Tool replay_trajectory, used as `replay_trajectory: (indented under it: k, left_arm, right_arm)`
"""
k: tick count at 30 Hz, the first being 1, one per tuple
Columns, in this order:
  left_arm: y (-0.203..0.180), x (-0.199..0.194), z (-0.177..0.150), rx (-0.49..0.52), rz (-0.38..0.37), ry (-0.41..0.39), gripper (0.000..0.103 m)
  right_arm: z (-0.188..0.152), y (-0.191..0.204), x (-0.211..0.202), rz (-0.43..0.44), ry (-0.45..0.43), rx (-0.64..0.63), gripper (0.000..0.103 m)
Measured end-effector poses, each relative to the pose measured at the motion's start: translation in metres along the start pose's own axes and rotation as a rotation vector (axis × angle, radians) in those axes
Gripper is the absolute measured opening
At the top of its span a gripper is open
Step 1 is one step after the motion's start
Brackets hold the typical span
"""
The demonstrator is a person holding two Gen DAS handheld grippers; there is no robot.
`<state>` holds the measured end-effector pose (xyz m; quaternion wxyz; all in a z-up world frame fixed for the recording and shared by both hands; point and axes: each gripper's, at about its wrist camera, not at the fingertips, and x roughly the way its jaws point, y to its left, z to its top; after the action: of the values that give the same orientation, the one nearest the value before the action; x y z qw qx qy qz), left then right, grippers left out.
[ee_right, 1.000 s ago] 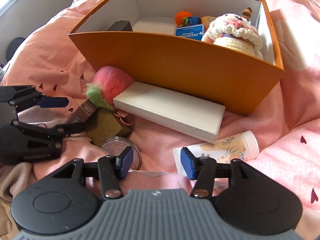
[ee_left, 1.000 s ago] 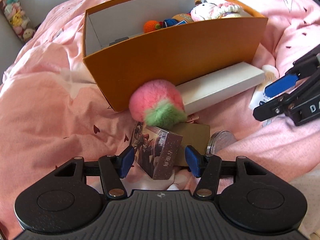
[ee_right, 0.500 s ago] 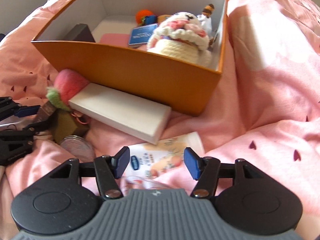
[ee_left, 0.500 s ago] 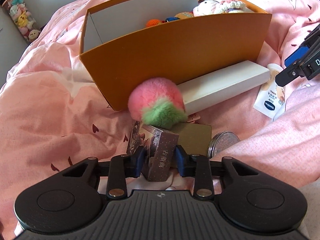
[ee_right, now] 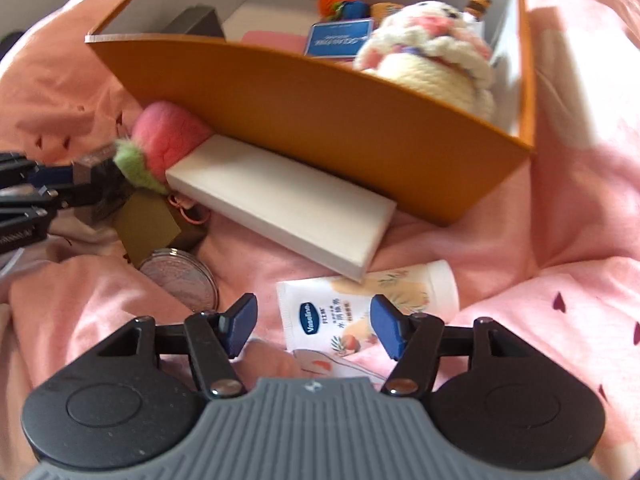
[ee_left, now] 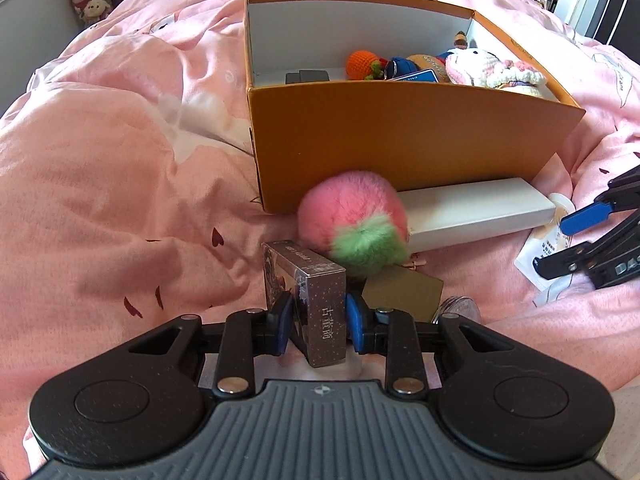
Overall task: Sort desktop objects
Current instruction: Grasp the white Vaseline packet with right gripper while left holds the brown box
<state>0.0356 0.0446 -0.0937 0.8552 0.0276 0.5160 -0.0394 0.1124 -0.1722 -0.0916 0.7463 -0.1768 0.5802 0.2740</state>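
plush ball (ee_left: 354, 229) before box (ee_left: 400, 148) | flat carton (ee_left: 476, 214) right of ball | tube (ee_right: 368, 308) nearest

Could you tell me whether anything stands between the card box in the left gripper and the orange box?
Yes: the pink plush ball lies directly between the card box, clamped in the left gripper, and the orange box, resting against its front wall.

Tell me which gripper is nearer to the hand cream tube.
Right. The right gripper is open, with its jaws on either side of the tube. The left gripper is off to the side, shut on a small dark card box.
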Motion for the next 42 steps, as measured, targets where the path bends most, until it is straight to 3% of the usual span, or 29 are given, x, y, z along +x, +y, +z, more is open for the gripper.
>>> replay_trajectory:
  k: [5, 8, 12, 13, 16, 19, 22, 27, 30, 33, 35, 36, 42]
  left_arm:
    - [-0.002, 0.000, -0.002, 0.014, 0.006, 0.000, 0.033]
    - [-0.002, 0.000, -0.002, 0.011, 0.007, 0.000, 0.033]
    - [-0.003, 0.000, -0.002, 0.013, 0.010, -0.002, 0.033]
    - [-0.003, -0.001, -0.003, 0.015, 0.011, -0.003, 0.033]
    - [-0.003, -0.001, -0.003, 0.014, 0.013, -0.004, 0.032]
    - [-0.001, -0.002, -0.004, 0.002, 0.008, -0.004, 0.032]
    - [0.002, -0.003, -0.003, -0.009, 0.005, -0.005, 0.032]
    - [0.003, -0.003, -0.003, -0.015, 0.001, -0.006, 0.032]
    - [0.003, -0.003, -0.003, -0.016, 0.001, -0.006, 0.032]
    - [0.003, -0.003, -0.004, -0.015, 0.001, -0.006, 0.032]
    - [0.003, -0.003, -0.004, -0.013, 0.002, -0.006, 0.032]
    - [0.003, -0.003, -0.004, -0.011, 0.003, -0.006, 0.032]
    - [0.003, -0.005, -0.005, -0.012, -0.003, -0.014, 0.032]
  right_arm:
    - [0.001, 0.015, 0.018, -0.077, 0.025, -0.031, 0.072]
    - [-0.006, 0.031, 0.029, -0.136, 0.027, -0.116, 0.078]
    - [-0.012, 0.046, 0.039, -0.213, 0.019, -0.198, 0.079]
    - [-0.012, 0.046, 0.037, -0.225, 0.014, -0.202, 0.076]
    - [-0.014, 0.046, 0.029, -0.263, -0.009, -0.208, 0.053]
    - [-0.017, 0.042, 0.016, -0.228, -0.015, -0.181, 0.031]
    - [-0.019, 0.036, -0.001, -0.268, -0.052, -0.157, 0.018]
    - [-0.020, 0.015, -0.030, -0.363, -0.115, -0.118, 0.013]
    - [-0.020, -0.001, -0.038, -0.323, -0.107, -0.060, 0.015]
    - [-0.023, -0.003, -0.040, -0.207, -0.095, 0.003, 0.018]
    - [-0.023, 0.010, -0.032, -0.144, -0.081, 0.009, 0.037]
    - [-0.022, 0.015, -0.029, -0.130, -0.075, 0.002, 0.040]
    - [-0.011, 0.037, 0.005, -0.187, -0.014, -0.069, 0.057]
